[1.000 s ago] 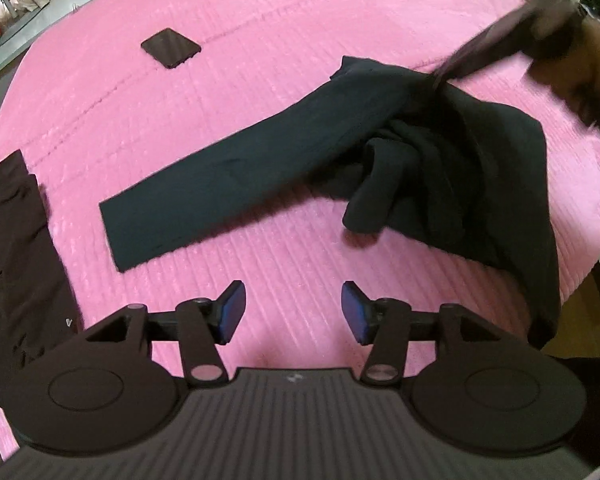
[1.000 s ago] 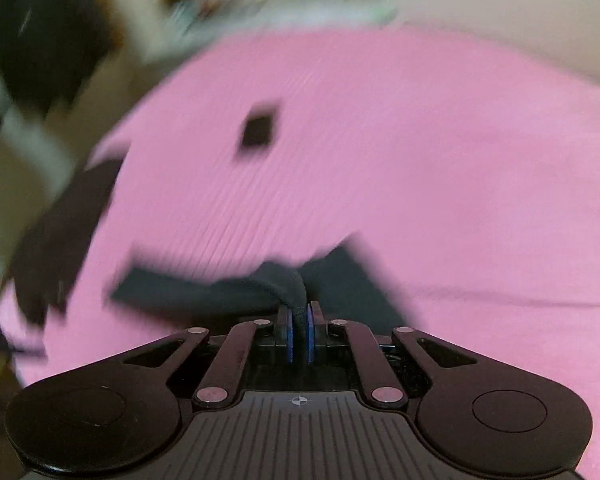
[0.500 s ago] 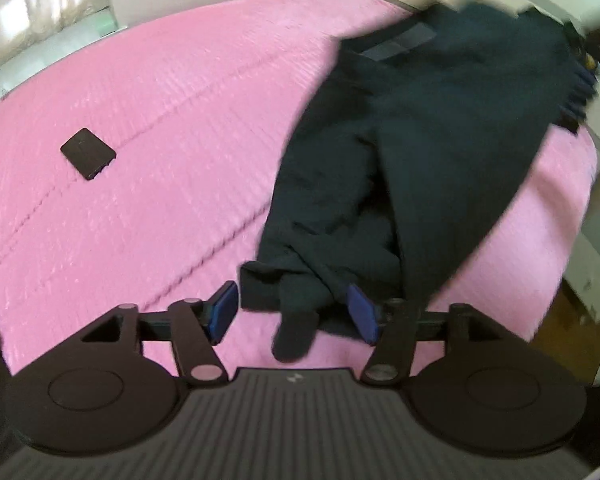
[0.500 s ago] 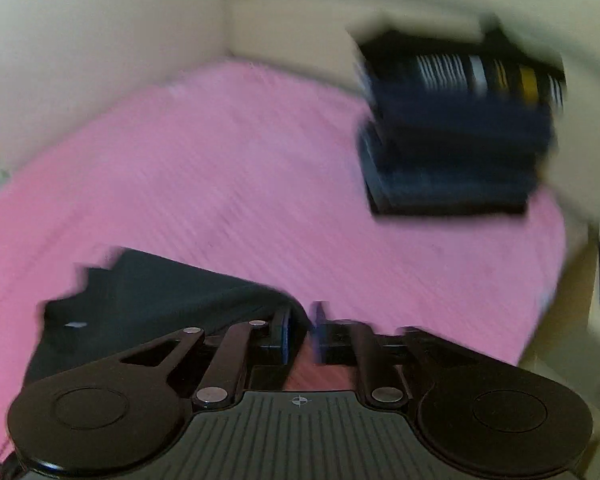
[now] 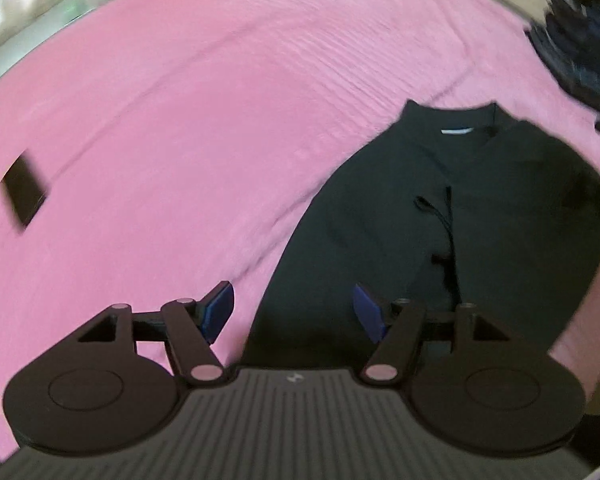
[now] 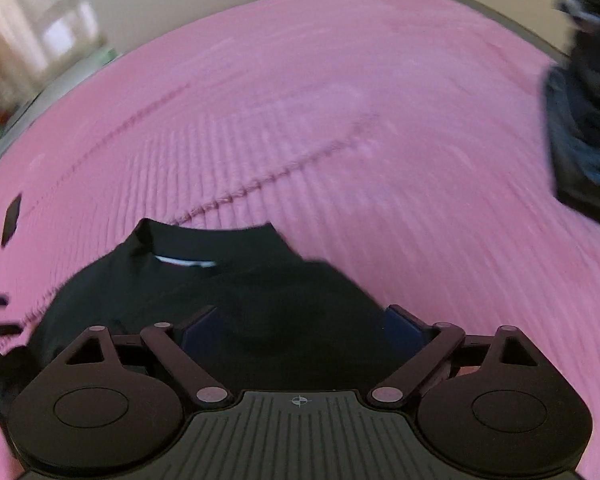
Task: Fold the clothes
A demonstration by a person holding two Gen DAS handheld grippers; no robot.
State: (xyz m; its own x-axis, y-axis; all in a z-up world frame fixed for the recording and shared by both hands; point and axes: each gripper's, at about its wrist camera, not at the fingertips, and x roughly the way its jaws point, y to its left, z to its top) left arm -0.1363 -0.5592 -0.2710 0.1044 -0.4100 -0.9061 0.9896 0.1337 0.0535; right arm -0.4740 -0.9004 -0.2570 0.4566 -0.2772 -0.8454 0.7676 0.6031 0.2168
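Note:
A black garment point(image 5: 480, 216) lies spread on the pink bedspread point(image 5: 180, 120), collar and white label at its far end. My left gripper point(image 5: 292, 308) stands open over the garment's near left edge, and its blue pads press on nothing. In the right wrist view the same black garment point(image 6: 240, 292) lies just ahead, collar away from me. My right gripper point(image 6: 300, 328) hovers over its near part with its jaws opening wide; cloth lies below them, and neither pad presses on it.
A stack of folded dark clothes point(image 5: 580, 40) sits at the far right of the bed, and that folded stack point(image 6: 584, 128) also shows at the right of the right wrist view. A small black flat object point(image 5: 22, 188) lies on the left. A wall and a curtained window stand beyond the bed.
The garment was carried across the bed and laid down flat. My right gripper, shut on the cloth a second ago, has let it go and opened. Both hands moved and dropped lower.

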